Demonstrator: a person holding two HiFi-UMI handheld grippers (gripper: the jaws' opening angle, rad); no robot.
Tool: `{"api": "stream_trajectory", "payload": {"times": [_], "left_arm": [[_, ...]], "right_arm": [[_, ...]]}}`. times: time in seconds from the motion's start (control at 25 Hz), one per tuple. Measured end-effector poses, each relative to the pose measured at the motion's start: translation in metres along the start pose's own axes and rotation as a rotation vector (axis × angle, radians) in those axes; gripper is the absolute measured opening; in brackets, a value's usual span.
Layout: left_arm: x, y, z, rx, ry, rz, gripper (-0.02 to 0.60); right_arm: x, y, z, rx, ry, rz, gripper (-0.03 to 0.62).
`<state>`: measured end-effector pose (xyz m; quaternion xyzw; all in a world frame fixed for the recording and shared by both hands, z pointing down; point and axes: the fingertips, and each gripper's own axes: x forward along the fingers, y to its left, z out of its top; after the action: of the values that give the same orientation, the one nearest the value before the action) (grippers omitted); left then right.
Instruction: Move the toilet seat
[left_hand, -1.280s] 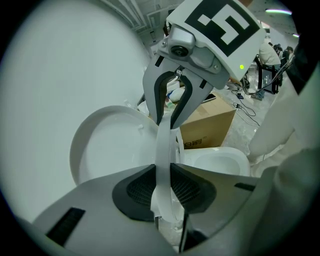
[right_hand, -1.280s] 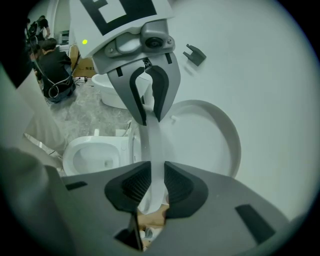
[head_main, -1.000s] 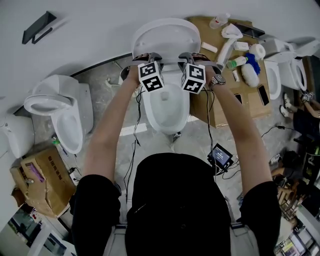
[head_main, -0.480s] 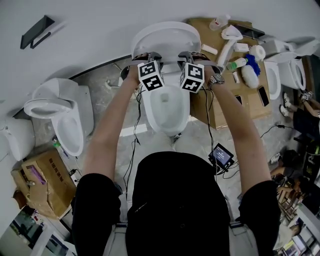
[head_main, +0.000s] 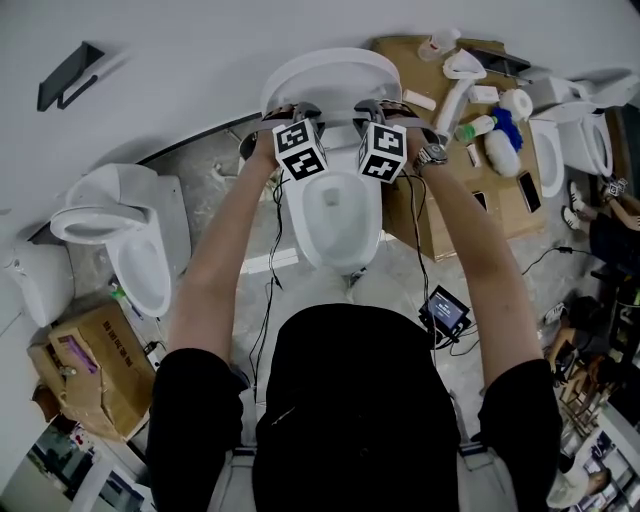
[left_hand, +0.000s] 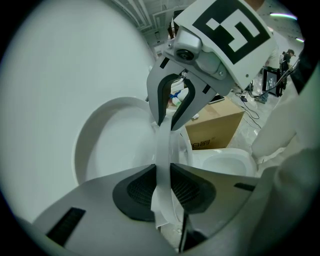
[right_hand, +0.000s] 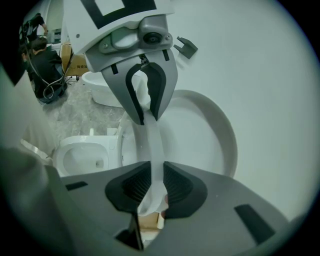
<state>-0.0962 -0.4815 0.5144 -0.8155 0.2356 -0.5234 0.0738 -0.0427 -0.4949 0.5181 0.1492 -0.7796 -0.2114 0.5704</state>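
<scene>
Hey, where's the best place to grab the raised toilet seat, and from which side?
Grip the toilet seat by its thin free rim, coming head-on from the front. That rim stands edge-on as a narrow band that fits between flat pads. The left claw and right claw are both shut on it, side by side.

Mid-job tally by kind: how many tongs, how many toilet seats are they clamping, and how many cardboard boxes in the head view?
Tongs: 2, left tongs and right tongs
Toilet seat clamped by both: 1
Cardboard boxes: 2
Total: 5
</scene>
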Motion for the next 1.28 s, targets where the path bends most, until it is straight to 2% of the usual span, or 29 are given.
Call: {"api": "stream_trajectory", "payload": {"times": [0.88, 1.28], "left_arm": [[0.012, 0.025, -0.004, -0.042, -0.015, 0.024, 0.086], [0.018, 0.033, -0.006, -0.033, -0.008, 0.053, 0.083]], "right_arm": [[0.017, -0.023, 0.002, 0.028, 0.005, -0.02, 0.075], [0.023, -0.03, 0.002, 0.047, 0.007, -0.028, 0.075]]}}
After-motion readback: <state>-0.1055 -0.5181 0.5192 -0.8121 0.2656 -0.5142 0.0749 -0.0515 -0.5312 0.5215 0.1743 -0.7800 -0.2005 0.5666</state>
